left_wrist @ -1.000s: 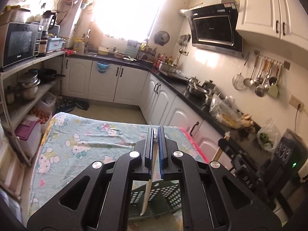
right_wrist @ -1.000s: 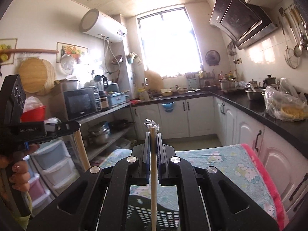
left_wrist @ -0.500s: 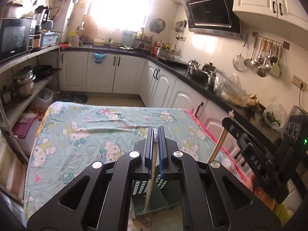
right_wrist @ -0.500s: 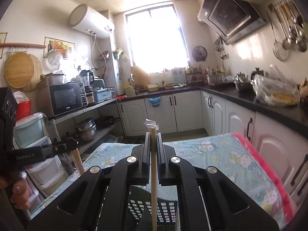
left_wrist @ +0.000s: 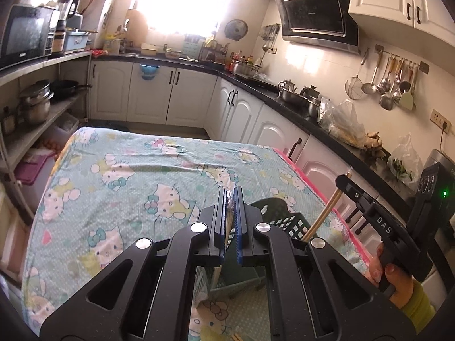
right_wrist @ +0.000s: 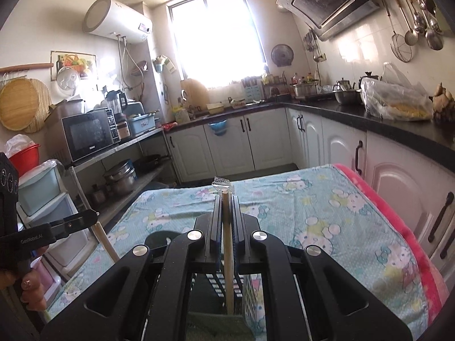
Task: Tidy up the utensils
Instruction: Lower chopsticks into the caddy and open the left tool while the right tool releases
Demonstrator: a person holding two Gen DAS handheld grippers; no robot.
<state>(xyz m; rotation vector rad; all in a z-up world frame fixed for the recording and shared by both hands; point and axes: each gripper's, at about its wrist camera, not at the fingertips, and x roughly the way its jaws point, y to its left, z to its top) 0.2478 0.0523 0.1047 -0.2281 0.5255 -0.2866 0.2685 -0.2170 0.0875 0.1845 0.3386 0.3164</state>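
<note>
Left gripper (left_wrist: 229,199): clenched on a wrapped chopstick pair (left_wrist: 224,244), held upright between the jaws.
Right gripper (right_wrist: 226,203): clenched on another chopstick pair (right_wrist: 227,255), its lower end inside the green basket (right_wrist: 219,326).

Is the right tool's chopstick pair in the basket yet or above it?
Partly in: the right tool grips the chopsticks upright, their lower end inside the green basket.

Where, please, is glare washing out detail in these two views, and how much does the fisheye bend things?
Left wrist view: the window is blown out white, with bright patches on the wall tiles; the cabinets bow outward. Right wrist view: the window burns out too, hazing the counter beneath it; the frame corners go black.
</note>
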